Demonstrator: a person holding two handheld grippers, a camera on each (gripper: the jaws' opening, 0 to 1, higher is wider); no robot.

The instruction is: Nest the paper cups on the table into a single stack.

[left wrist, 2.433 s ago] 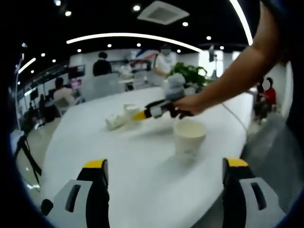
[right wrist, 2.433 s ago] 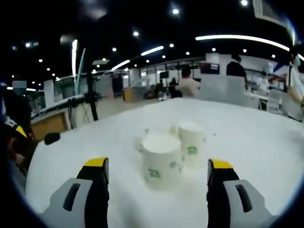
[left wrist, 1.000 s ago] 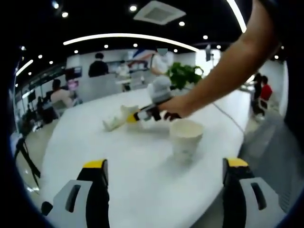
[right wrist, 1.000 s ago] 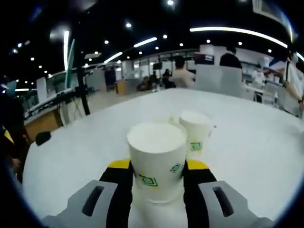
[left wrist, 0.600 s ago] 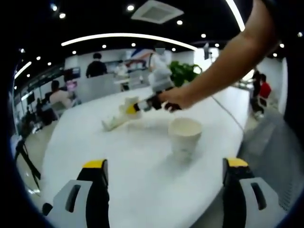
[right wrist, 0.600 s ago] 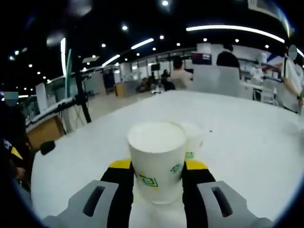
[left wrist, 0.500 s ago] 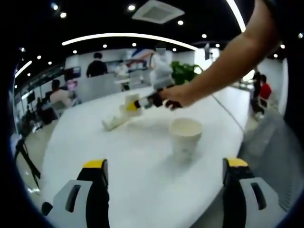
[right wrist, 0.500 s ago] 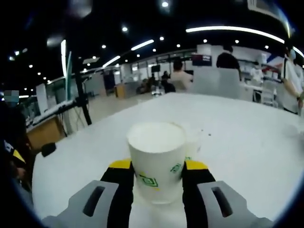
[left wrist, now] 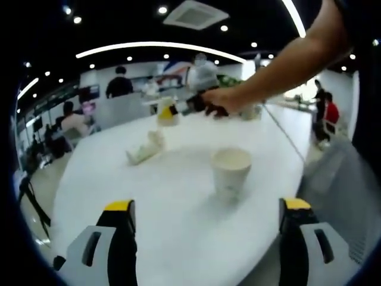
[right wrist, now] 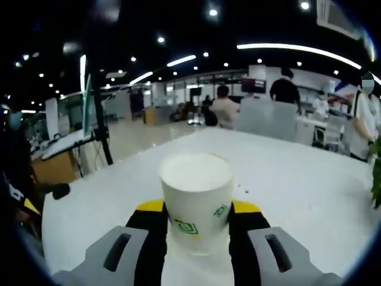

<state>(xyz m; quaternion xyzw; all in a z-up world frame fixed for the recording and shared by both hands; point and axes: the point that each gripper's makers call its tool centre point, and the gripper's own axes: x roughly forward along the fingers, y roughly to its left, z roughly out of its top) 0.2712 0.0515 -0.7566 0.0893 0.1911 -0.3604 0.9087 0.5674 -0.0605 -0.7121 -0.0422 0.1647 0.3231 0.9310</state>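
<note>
A large open-plan hall with a dark ceiling [right wrist: 149, 24] set with small round downlights and long curved light strips [left wrist: 161, 46]. A square ceiling vent [left wrist: 195, 14] sits overhead. A broad white table [left wrist: 178, 202] with a rounded edge occupies the foreground. Beyond it stand desks, white partitions [right wrist: 265, 116] and seated and standing people [right wrist: 223, 107]. The floor [right wrist: 134, 134] is pale and glossy. A green plant [right wrist: 376, 173] shows at the right edge.
</note>
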